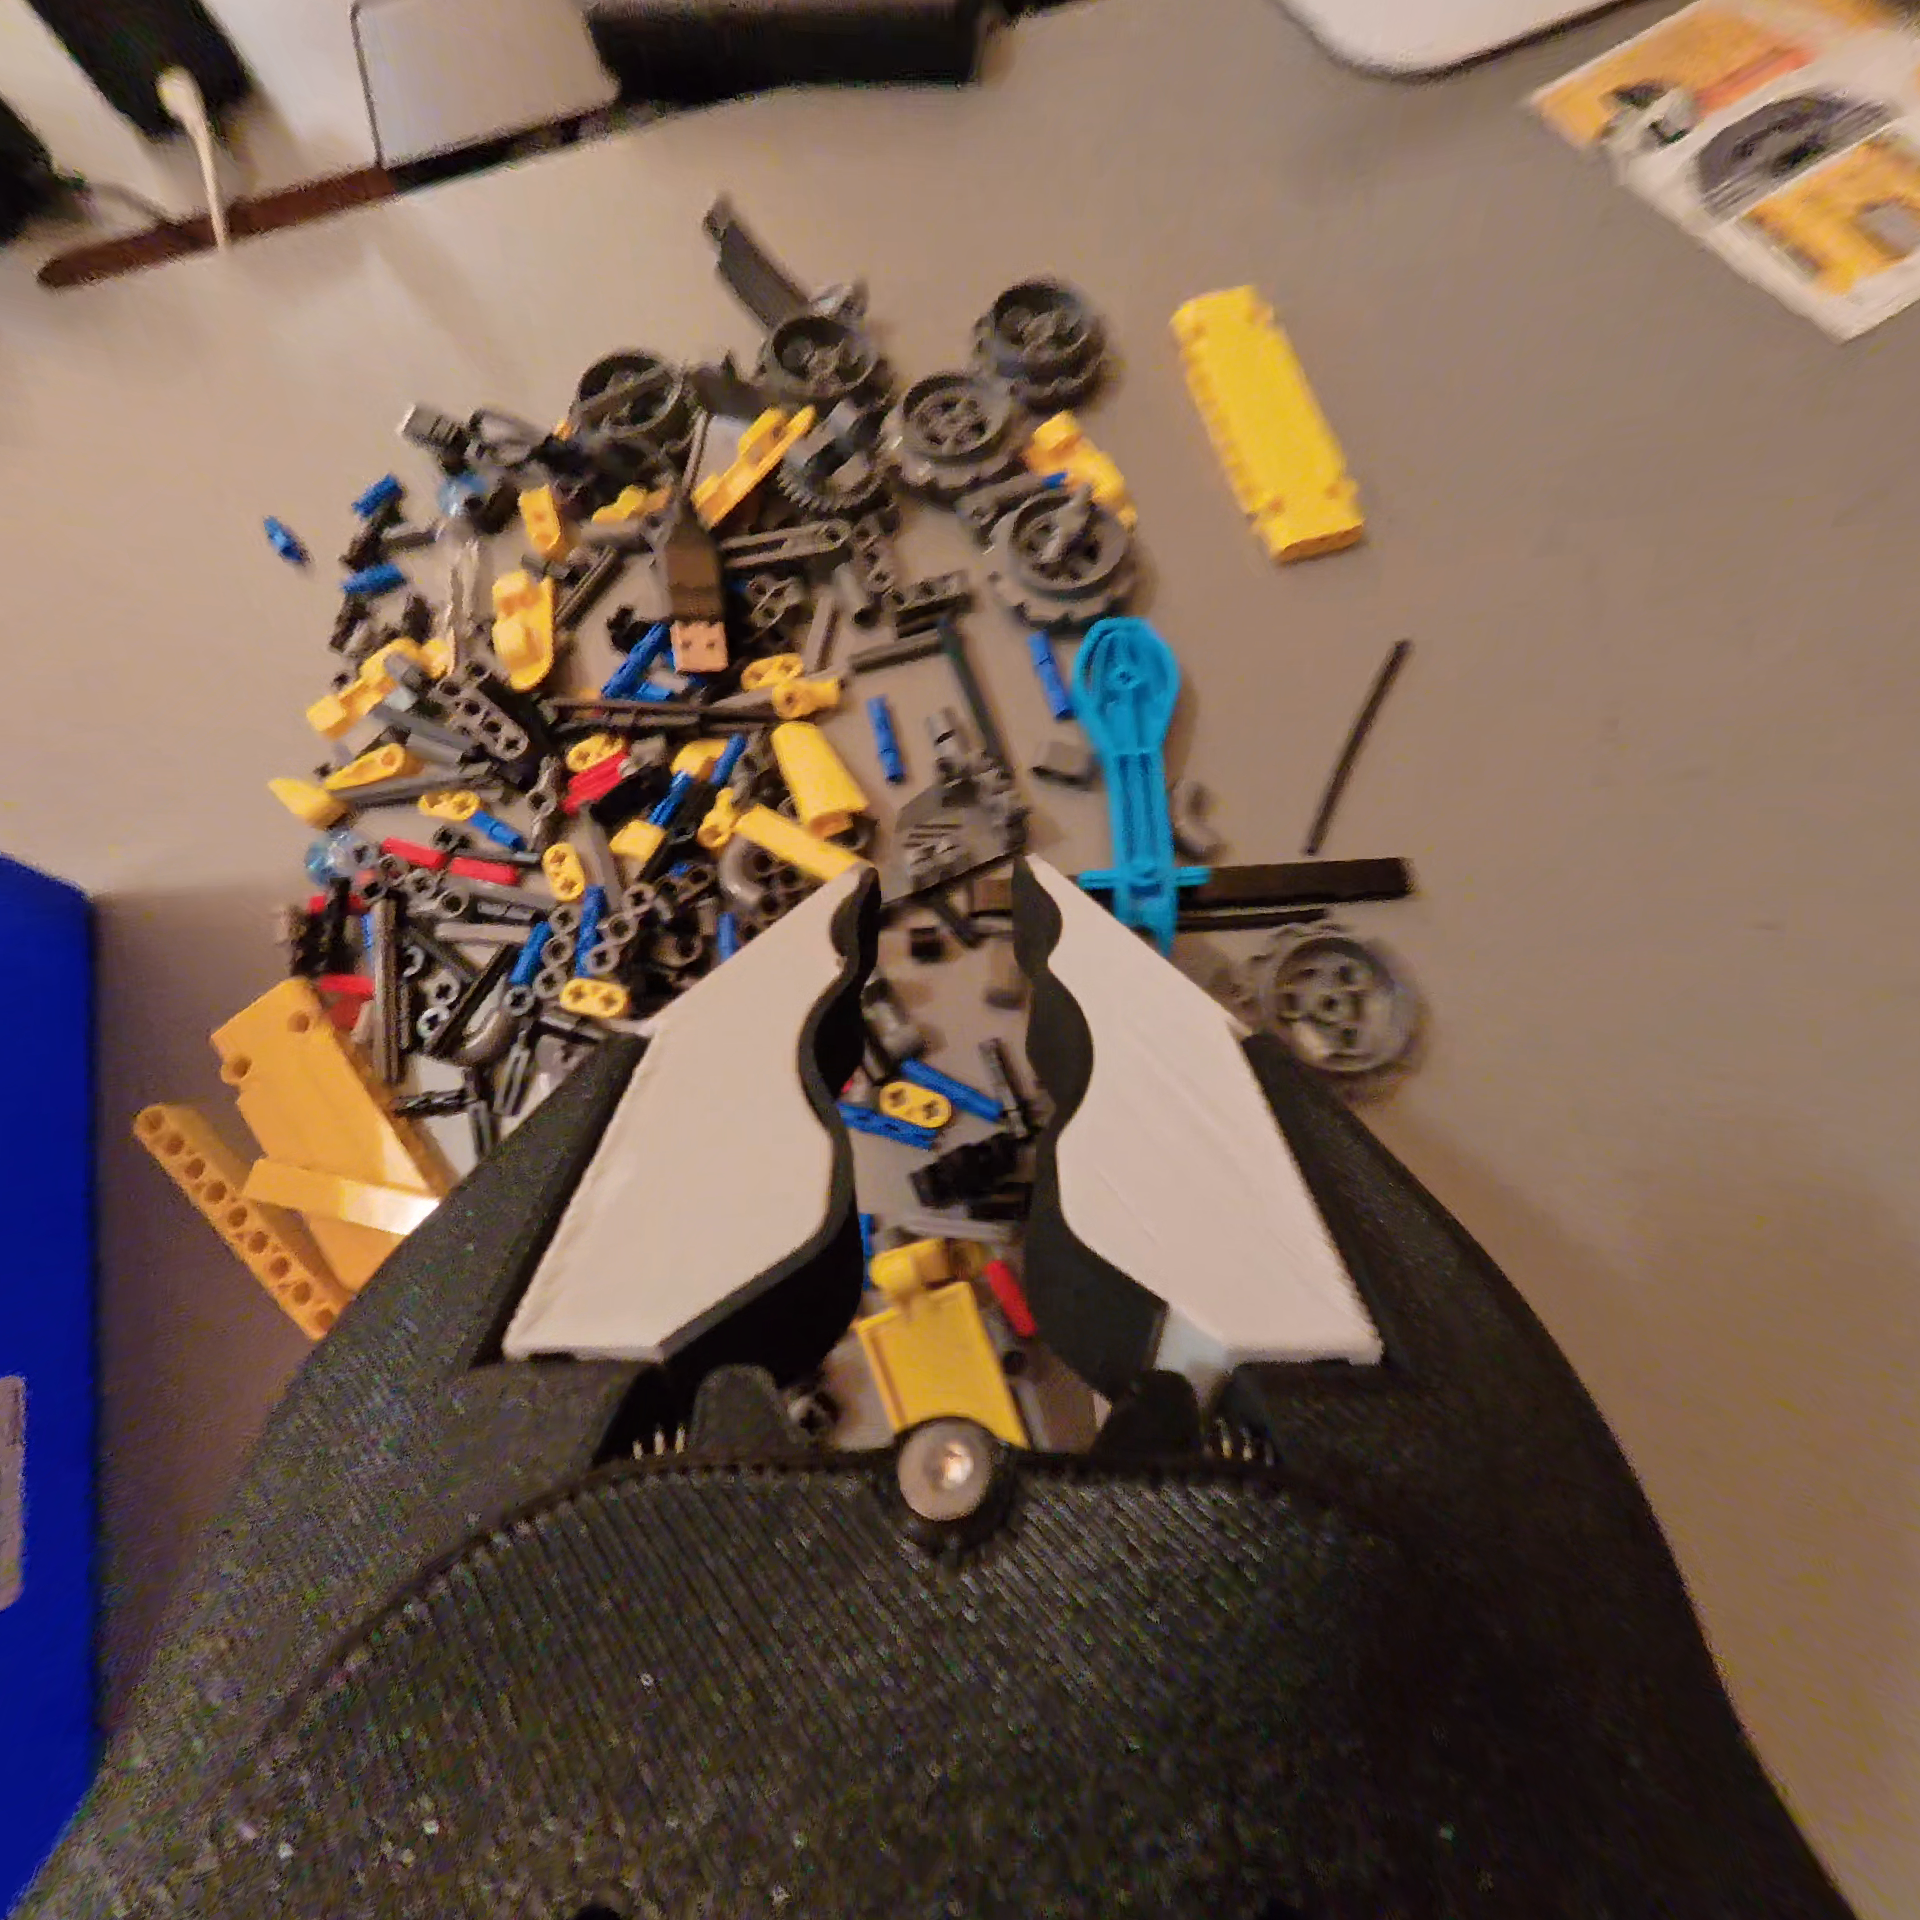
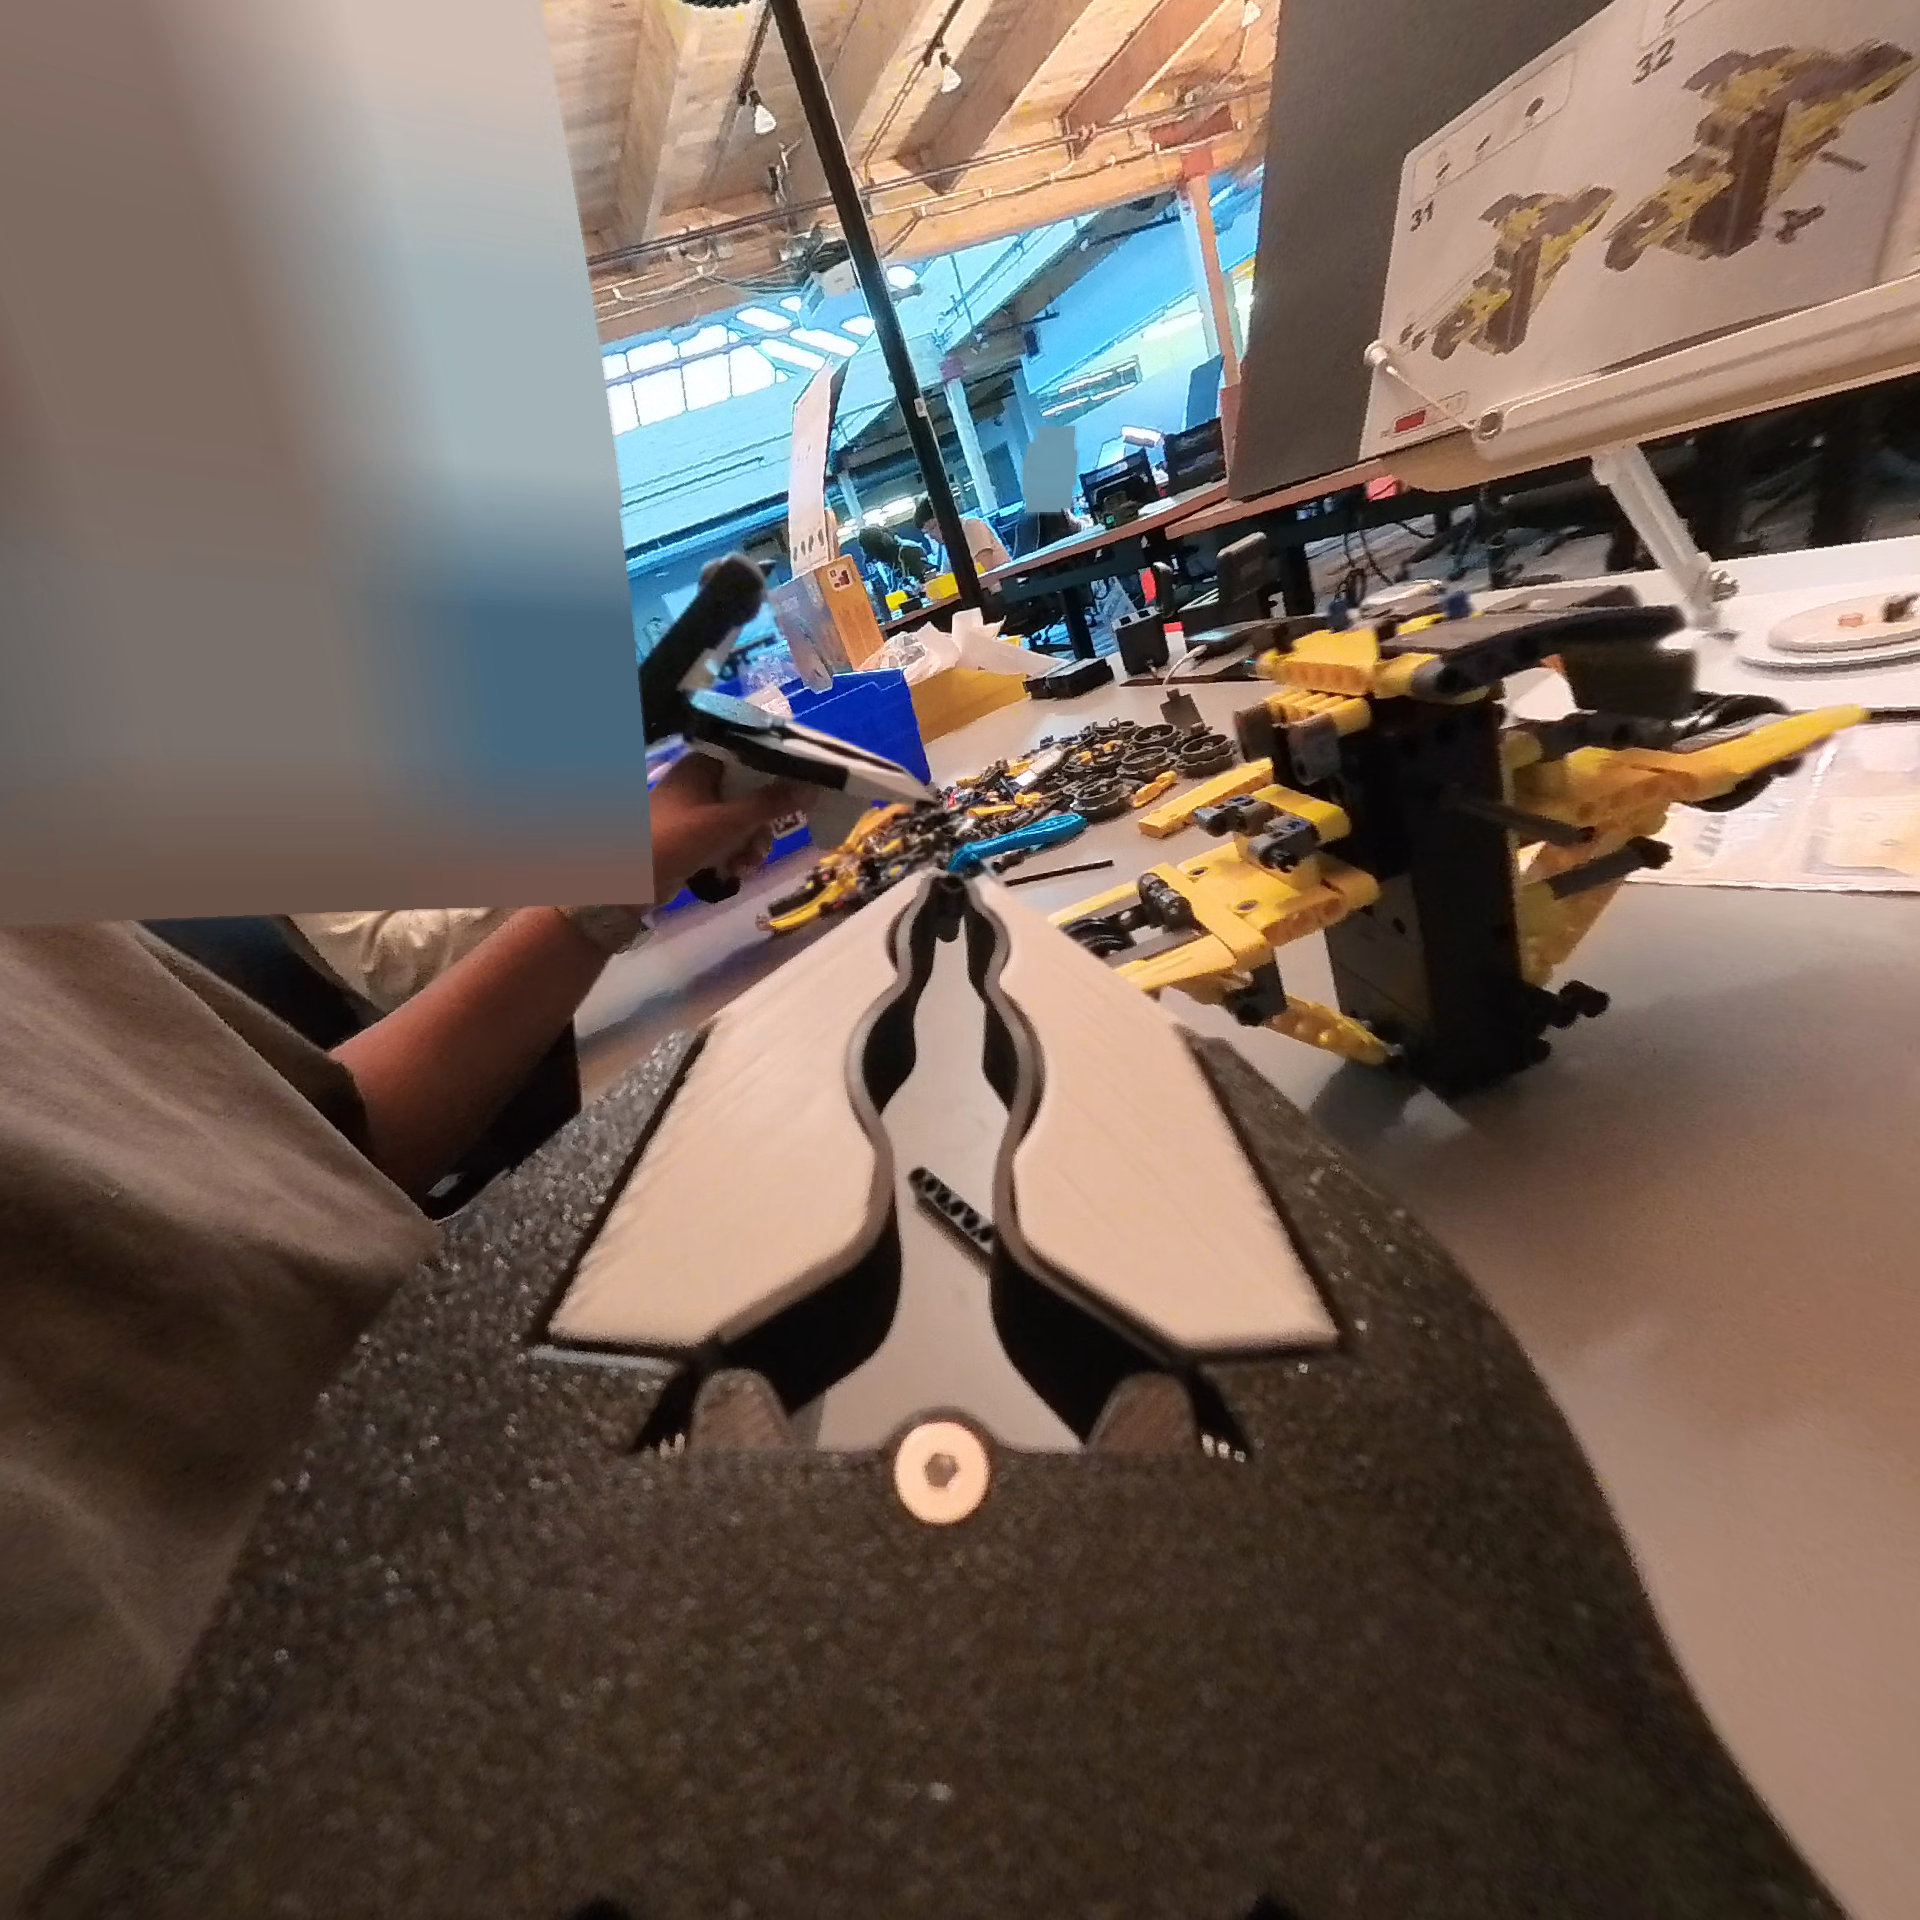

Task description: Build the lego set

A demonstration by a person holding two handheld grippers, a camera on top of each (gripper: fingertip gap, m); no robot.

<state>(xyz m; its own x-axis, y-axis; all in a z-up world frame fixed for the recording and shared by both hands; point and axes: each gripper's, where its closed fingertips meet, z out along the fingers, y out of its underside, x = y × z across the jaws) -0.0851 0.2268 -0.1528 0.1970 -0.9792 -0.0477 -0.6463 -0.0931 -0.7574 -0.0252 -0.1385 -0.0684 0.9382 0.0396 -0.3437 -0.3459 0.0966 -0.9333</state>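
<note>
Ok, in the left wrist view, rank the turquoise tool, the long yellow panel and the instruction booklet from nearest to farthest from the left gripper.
From the left gripper:
1. Turquoise tool, beside the right fingertip.
2. Long yellow panel, farther out on the right.
3. Instruction booklet, top right corner.

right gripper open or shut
Shut: in the right wrist view the right gripper pinches a small black piece between its nearly touching fingertips.

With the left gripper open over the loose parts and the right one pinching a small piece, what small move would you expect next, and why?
Probably the left gripper lowers a little and closes on one piece. Its fingers are apart above the pile of loose parts, holding nothing, while the right gripper already pinches a small dark piece beside the yellow and black model.
</note>
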